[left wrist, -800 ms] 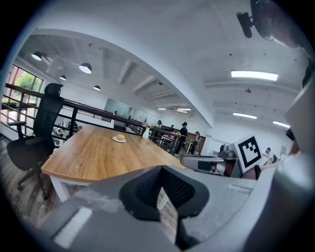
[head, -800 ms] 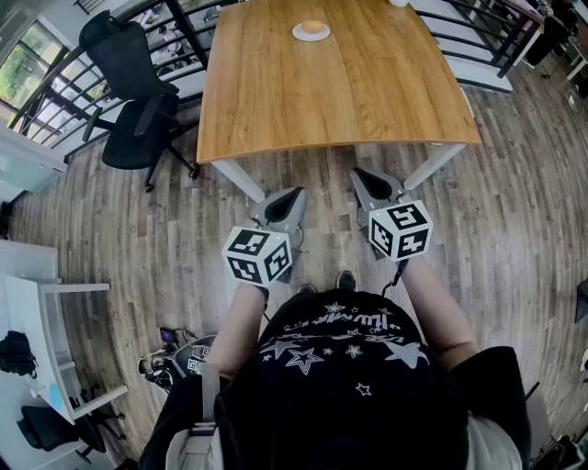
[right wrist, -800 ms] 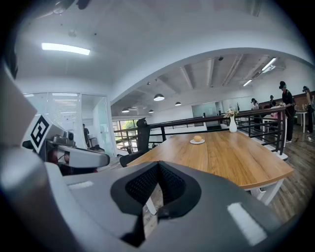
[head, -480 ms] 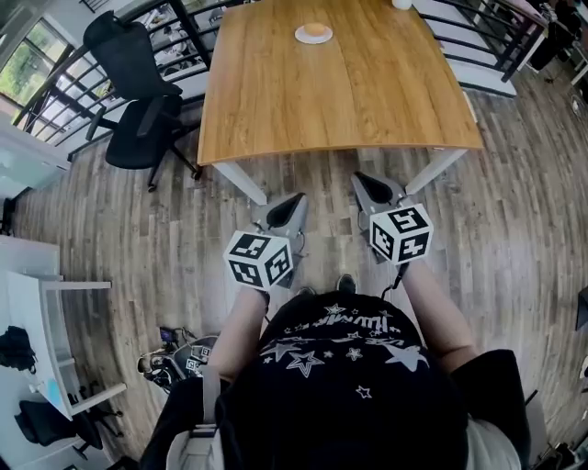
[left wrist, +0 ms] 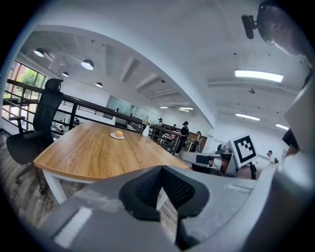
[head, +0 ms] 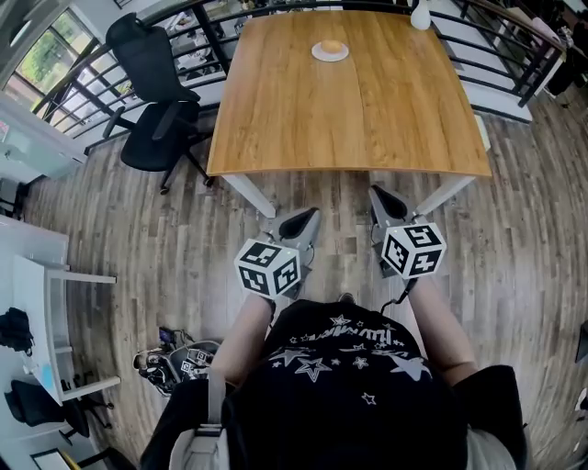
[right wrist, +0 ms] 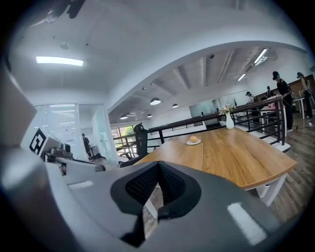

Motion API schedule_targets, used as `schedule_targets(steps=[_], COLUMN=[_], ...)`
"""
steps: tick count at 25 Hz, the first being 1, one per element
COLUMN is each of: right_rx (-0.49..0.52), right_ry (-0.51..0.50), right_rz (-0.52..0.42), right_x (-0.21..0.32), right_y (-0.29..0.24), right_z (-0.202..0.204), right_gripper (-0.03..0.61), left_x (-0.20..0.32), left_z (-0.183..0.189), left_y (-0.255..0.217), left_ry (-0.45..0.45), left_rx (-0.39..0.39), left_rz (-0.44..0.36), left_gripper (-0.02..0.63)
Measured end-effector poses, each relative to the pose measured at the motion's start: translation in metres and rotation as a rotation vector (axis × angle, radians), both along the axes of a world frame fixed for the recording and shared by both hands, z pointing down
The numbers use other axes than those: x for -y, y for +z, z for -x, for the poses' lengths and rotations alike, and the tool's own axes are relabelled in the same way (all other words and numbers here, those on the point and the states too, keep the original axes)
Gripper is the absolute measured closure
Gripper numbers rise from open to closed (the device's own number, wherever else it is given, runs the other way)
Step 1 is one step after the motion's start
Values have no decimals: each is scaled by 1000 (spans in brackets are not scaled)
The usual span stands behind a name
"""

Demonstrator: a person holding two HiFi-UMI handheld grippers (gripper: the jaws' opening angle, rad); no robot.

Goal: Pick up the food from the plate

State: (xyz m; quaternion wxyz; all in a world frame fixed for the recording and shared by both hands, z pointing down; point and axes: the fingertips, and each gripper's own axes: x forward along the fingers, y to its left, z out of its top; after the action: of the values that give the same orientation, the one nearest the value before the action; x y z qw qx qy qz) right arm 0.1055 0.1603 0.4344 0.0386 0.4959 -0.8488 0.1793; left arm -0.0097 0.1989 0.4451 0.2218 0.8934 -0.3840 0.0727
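A round, golden-brown piece of food lies on a small white plate at the far middle of the wooden table. It also shows in the left gripper view as the food and in the right gripper view as the food, far ahead of both. My left gripper and right gripper are held side by side over the floor, just short of the table's near edge. Both are shut with nothing in them. The left gripper and right gripper point a little below level toward the table.
A white vase stands at the table's far right corner. A black office chair sits left of the table. Black railings run behind and to the right. White table legs stand close in front of the grippers. People stand far off.
The table and plate sit lower and larger in the head view, so I have come closer to it. Both grippers keep their side-by-side pose and stay shut.
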Motion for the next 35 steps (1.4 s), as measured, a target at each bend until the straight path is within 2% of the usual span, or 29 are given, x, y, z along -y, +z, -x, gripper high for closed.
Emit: schedule_targets(steps=[5,12,21,31,35], right_rx=[13,-43,-63,-90,-101], right_ry=[-40,-60,38,127,155], right_rz=[-49,-47,16,74,65], right_x=[9,33,107,218,251], right_y=[-9,4,25,34,24], right_z=[-17,-19,-11,7,15], right_gripper=[578,578,577,577,577], left_x=[13,29,122,232,265], left_z=[-4,3,46,87,106], left_y=[4,5,24,44,42], left_ry=[-52,-35,-32,-4,-1], left_rx=[28,63,38,14,-2], left_rz=[-22,-13,34,82,90], left_gripper=[612,612,612,612,612])
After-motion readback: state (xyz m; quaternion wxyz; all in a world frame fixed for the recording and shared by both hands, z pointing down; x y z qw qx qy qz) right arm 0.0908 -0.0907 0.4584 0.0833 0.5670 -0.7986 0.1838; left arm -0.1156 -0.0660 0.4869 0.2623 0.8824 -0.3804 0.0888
